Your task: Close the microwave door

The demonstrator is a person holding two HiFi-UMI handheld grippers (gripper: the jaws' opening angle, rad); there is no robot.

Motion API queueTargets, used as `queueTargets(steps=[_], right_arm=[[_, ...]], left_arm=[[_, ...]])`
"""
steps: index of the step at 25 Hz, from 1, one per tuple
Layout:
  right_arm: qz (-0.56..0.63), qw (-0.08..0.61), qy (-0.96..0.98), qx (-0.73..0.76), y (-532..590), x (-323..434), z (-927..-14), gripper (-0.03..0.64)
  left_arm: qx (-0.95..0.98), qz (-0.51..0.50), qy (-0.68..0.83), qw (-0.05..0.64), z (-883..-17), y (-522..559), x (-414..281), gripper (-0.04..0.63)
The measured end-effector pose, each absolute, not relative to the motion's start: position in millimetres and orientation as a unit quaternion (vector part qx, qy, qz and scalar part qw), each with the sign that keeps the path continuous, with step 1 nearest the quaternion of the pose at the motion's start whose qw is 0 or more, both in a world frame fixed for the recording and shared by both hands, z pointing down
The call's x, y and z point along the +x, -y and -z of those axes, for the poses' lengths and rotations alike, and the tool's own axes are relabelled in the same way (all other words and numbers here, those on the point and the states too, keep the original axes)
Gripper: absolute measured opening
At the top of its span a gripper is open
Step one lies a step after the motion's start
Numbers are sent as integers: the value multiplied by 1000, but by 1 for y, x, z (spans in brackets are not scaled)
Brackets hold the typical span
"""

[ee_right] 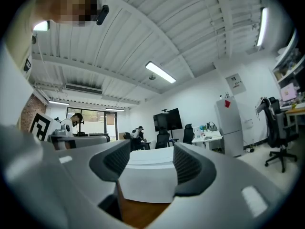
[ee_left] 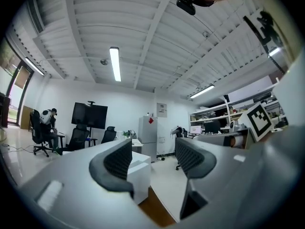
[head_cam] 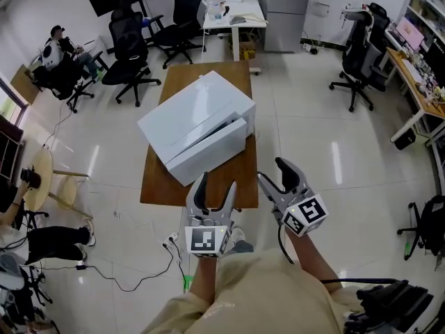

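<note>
A white microwave lies skewed on a brown wooden table, and its door stands slightly ajar on the side facing me. My left gripper hovers over the table's near edge, open and empty. My right gripper hangs just off the table's near right corner, jaws apart with nothing between them. In the left gripper view the microwave shows behind the left jaw of my left gripper. Seen from the right gripper view, the microwave sits framed beyond my right gripper.
Black office chairs stand behind the table, with a white desk further back. A person sits at the far left. A power strip and cables lie on the tiled floor near my feet. Another chair stands at the right.
</note>
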State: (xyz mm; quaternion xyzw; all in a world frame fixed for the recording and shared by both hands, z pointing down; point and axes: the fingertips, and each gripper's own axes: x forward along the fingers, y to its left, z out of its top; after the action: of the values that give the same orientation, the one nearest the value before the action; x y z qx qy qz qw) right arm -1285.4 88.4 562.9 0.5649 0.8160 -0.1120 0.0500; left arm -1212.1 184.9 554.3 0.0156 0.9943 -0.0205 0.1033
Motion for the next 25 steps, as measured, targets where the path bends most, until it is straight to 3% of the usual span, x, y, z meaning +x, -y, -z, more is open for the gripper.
queueTargets(steps=[6, 13, 17, 21, 25], right_arm=[[98, 52, -807, 581, -159, -1310, -579, 270], [98, 58, -780, 615, -171, -1368, -580, 270], [109, 58, -753, 646, -183, -1382, -588, 270], [122, 54, -731, 669, -195, -1401, -606, 270], [126, 48, -715, 686, -206, -1415, -608, 270]], left_arm=[[43, 20, -994, 101, -573, -258, -1236, 291], [82, 43, -991, 98, -578, -254, -1281, 291], [119, 42, -992, 32, -598, -251, -1283, 288], [143, 104, -982, 61, -619, -260, -1300, 287], [149, 131, -980, 14, -636, -275, -1314, 276]])
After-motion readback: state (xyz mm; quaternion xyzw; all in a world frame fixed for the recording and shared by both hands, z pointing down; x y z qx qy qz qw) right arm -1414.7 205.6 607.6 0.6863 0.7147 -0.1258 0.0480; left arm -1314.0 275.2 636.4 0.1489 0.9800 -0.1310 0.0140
